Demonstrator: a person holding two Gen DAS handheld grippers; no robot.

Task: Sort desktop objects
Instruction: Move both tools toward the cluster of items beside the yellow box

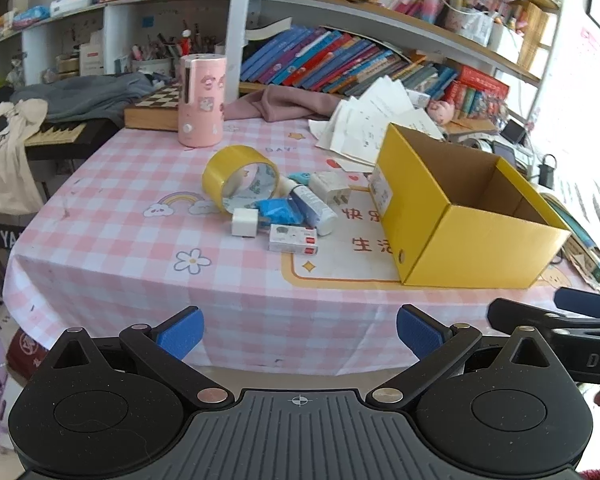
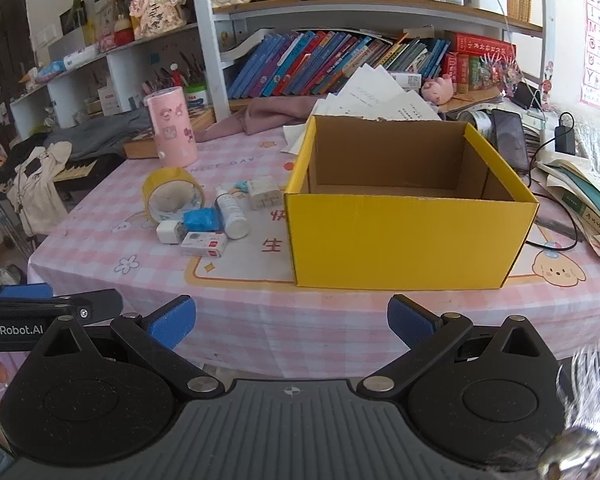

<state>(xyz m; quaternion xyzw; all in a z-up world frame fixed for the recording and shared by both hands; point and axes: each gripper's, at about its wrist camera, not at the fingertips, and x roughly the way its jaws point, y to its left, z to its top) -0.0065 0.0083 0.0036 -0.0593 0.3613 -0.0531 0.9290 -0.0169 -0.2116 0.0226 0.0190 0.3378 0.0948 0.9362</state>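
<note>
A yellow cardboard box stands open and empty on the pink checked tablecloth. Left of it lies a cluster: a yellow tape roll, a white charger cube, a blue crumpled item, a white bottle, a small flat white box and a white plug adapter. My left gripper and right gripper are open and empty, before the table's near edge.
A pink cylinder holder stands behind the cluster. Loose papers, a pink cloth, a chessboard and bookshelves line the back. Books, a phone and cables lie right of the box.
</note>
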